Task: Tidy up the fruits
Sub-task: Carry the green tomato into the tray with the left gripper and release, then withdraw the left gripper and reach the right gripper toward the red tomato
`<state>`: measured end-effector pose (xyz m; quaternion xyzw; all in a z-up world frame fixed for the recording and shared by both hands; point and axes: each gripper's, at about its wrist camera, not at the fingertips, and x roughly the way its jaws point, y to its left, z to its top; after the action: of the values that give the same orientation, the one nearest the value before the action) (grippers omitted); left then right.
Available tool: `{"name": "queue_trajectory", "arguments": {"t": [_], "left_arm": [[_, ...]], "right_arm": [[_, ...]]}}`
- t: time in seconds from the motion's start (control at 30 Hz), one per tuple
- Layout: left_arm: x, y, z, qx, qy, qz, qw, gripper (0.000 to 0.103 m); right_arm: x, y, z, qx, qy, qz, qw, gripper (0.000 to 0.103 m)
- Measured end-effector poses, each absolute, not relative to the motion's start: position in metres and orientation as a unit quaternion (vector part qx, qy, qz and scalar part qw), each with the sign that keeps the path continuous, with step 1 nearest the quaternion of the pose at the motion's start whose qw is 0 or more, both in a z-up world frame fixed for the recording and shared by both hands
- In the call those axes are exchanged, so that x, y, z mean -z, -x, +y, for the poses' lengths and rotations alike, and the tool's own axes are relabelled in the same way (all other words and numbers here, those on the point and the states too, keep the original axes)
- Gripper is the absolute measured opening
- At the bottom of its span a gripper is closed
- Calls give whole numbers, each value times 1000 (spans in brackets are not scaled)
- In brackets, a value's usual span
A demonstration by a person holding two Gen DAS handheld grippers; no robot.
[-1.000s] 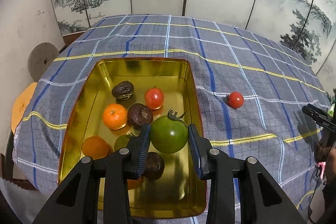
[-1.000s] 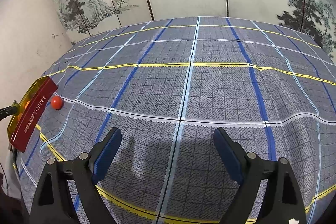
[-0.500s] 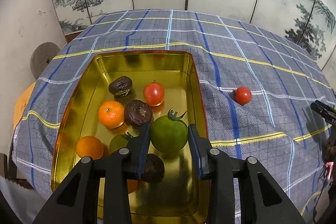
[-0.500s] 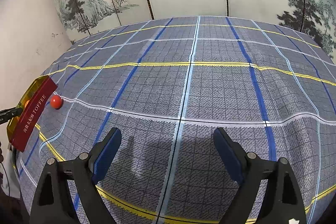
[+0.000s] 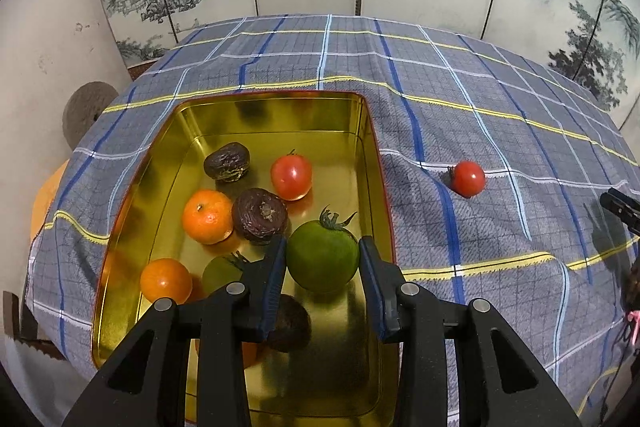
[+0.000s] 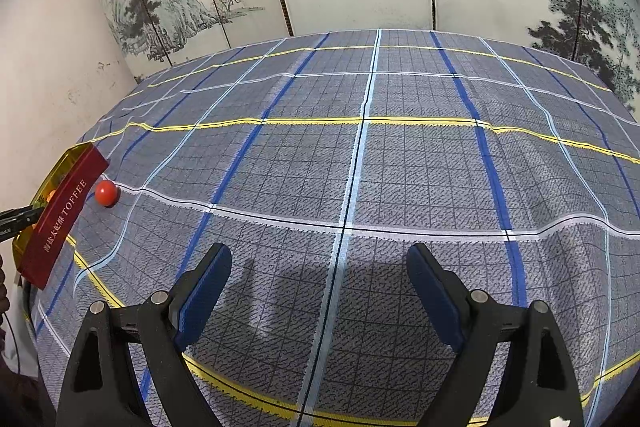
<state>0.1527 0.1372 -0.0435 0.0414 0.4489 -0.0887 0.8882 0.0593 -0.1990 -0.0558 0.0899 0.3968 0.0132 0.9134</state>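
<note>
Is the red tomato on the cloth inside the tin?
No, the red tomato lies on the cloth, right of the tin.

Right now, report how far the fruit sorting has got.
Done: oranges, a red tomato and dark fruits lie in the gold tin. In hand: the left gripper is shut on the green tomato over the tin. Left: one small red tomato on the checked cloth; the right gripper is open, empty.
</note>
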Motion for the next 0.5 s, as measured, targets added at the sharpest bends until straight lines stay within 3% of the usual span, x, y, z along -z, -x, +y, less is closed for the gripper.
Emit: {"name": "queue_trajectory", "arguments": {"t": [0.3, 0.43, 0.5], "left_arm": [[44, -154, 136, 83, -39, 452, 887, 40], [35, -150, 139, 80, -32, 433, 897, 64], [30, -148, 141, 77, -31, 418, 904, 67]], "right_arm": [[56, -60, -199, -13, -90, 397, 913, 87], [56, -60, -199, -13, -90, 398, 913, 87], [56, -60, -198, -13, -90, 398, 913, 87]]}}
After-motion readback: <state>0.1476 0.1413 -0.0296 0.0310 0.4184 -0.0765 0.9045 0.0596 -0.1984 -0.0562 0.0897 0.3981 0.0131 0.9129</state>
